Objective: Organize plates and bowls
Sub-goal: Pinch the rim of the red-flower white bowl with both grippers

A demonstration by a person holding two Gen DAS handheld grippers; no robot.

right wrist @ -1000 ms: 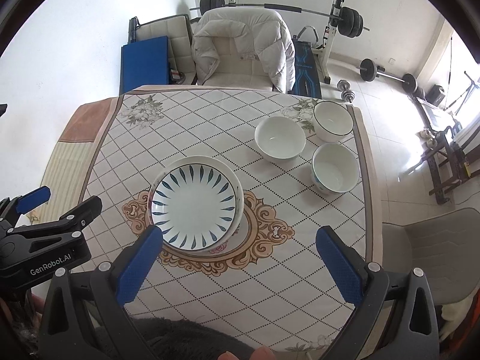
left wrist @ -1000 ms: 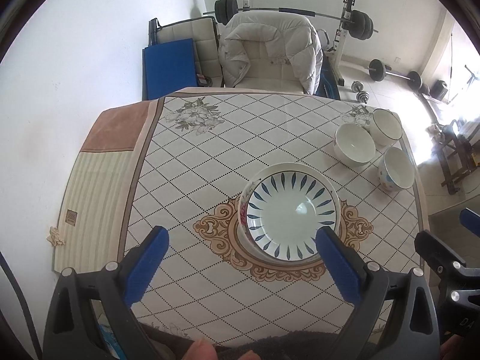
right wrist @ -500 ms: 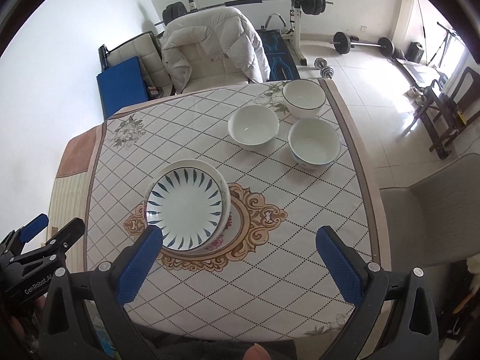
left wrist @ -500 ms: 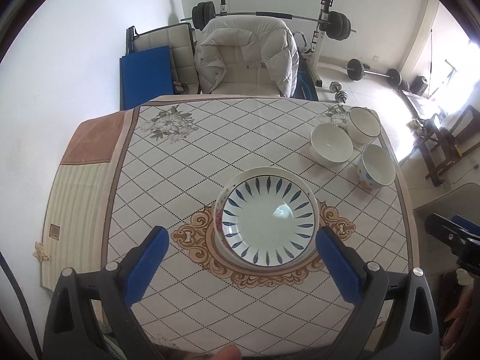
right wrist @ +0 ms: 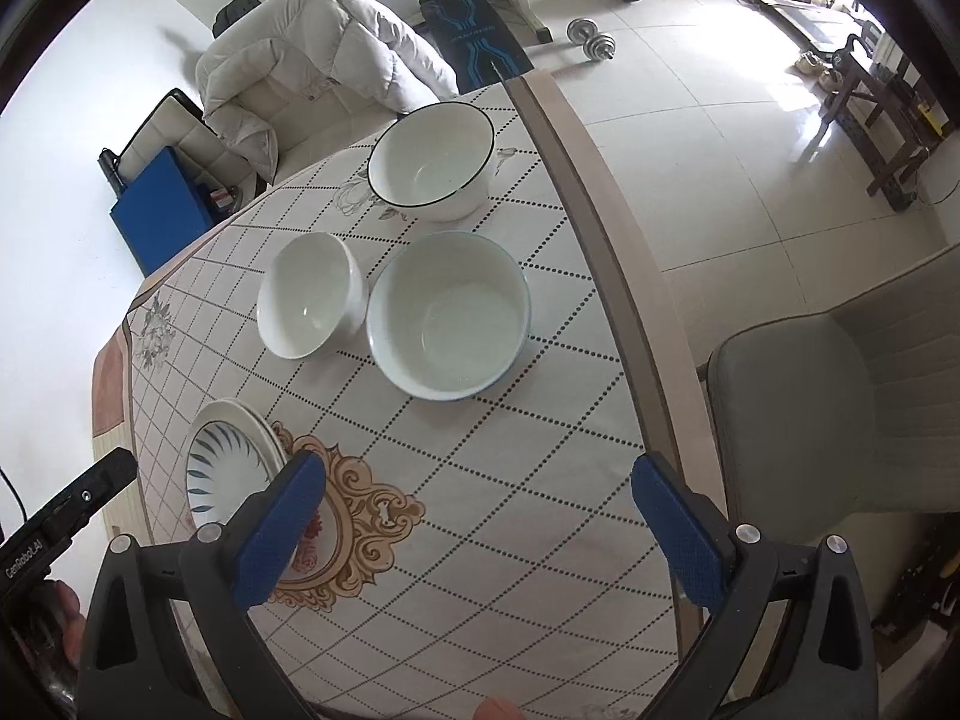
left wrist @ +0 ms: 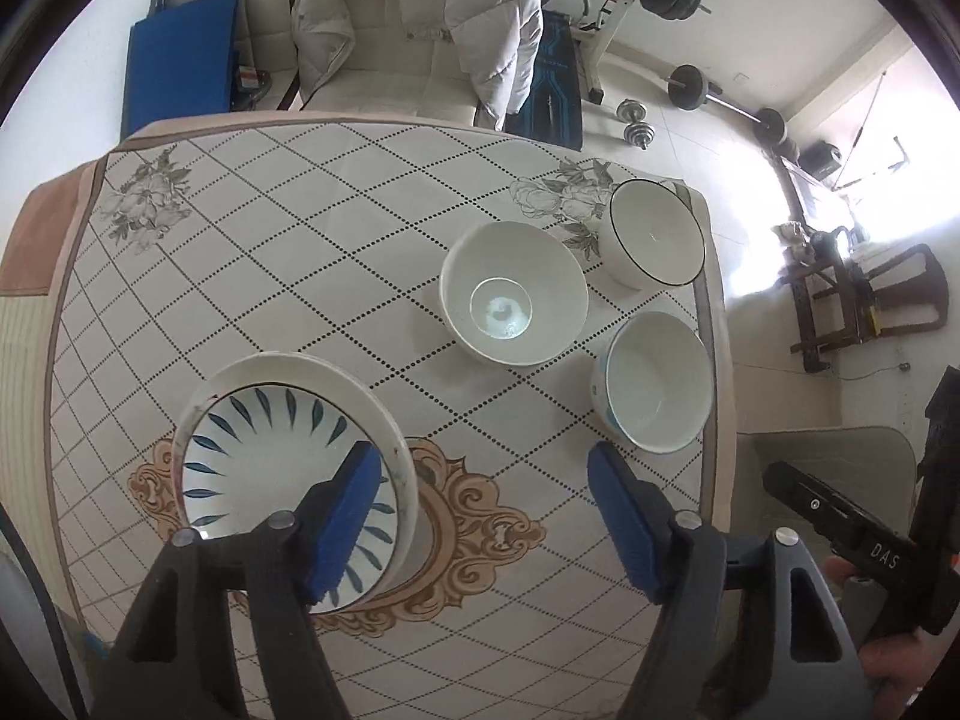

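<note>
The left gripper (left wrist: 486,516) hangs spread wide above the table (left wrist: 288,252), its left pad over the stacked plates (left wrist: 264,456). Three bowls (left wrist: 513,293) cluster beyond the plates, toward the table's far right corner. The right gripper (right wrist: 480,531), also wide and empty, hovers nearer the blue-rimmed bowl (right wrist: 449,315).

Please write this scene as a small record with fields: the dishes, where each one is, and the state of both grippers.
plates: blue-leaf plate stacked on a white plate, near the table middle
plain bowl: plain white bowl, beyond the plates
black-rim bowl: black-rimmed bowl, at the far right corner
blue-rim bowl: blue-rimmed bowl, near the right edge
bowls stacked: no, all three apart
left gripper: jaws open, holding nothing
right gripper: jaws open, holding nothing
surface: patterned tablecloth
</note>
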